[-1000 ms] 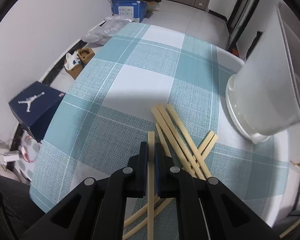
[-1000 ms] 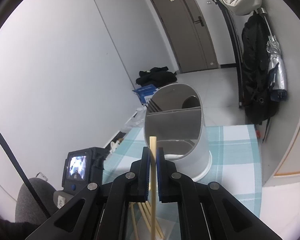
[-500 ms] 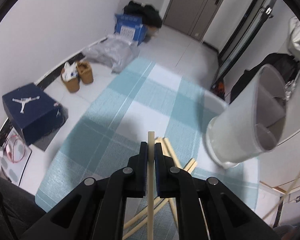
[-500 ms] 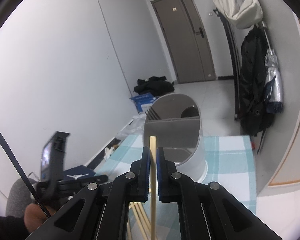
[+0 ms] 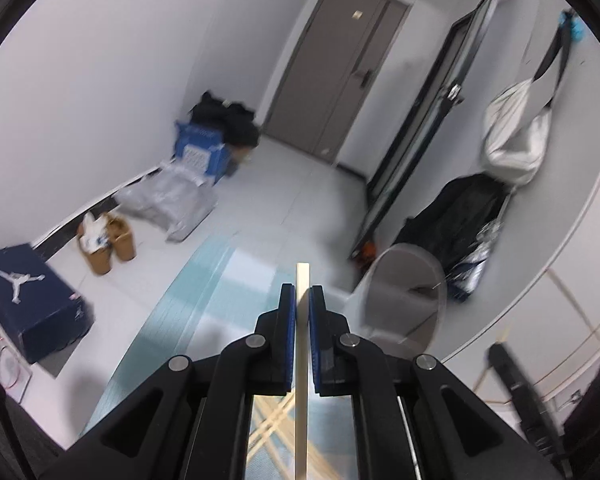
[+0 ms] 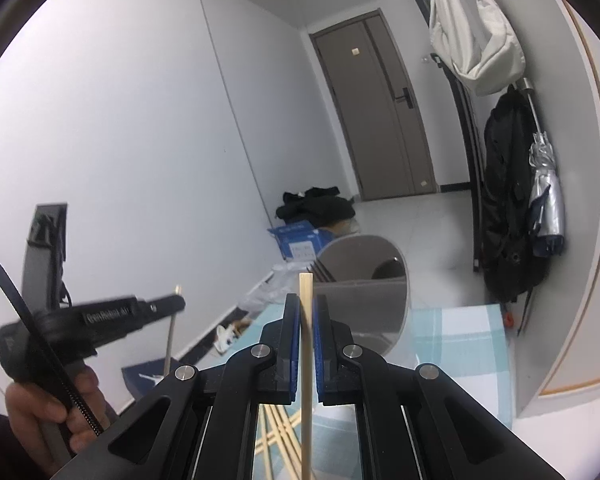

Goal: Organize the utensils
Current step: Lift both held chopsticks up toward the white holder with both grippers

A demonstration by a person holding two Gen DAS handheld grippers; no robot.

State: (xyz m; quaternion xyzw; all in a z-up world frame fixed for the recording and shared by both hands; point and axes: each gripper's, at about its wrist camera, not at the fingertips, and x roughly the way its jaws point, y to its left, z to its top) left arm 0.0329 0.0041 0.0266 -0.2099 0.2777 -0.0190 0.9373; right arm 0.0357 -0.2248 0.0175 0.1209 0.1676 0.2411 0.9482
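Checked tablecloth (image 6: 460, 332) below, both grippers raised, each clamping 1 chopstick

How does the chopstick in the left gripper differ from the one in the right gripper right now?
The left gripper's chopstick looks pale and flat-sided; the right gripper's chopstick looks yellower and slimmer. The right chopstick's tip lines up with the white holder; the left one's tip sits left of that holder. Both are clamped between shut jaws, tips poking past them.
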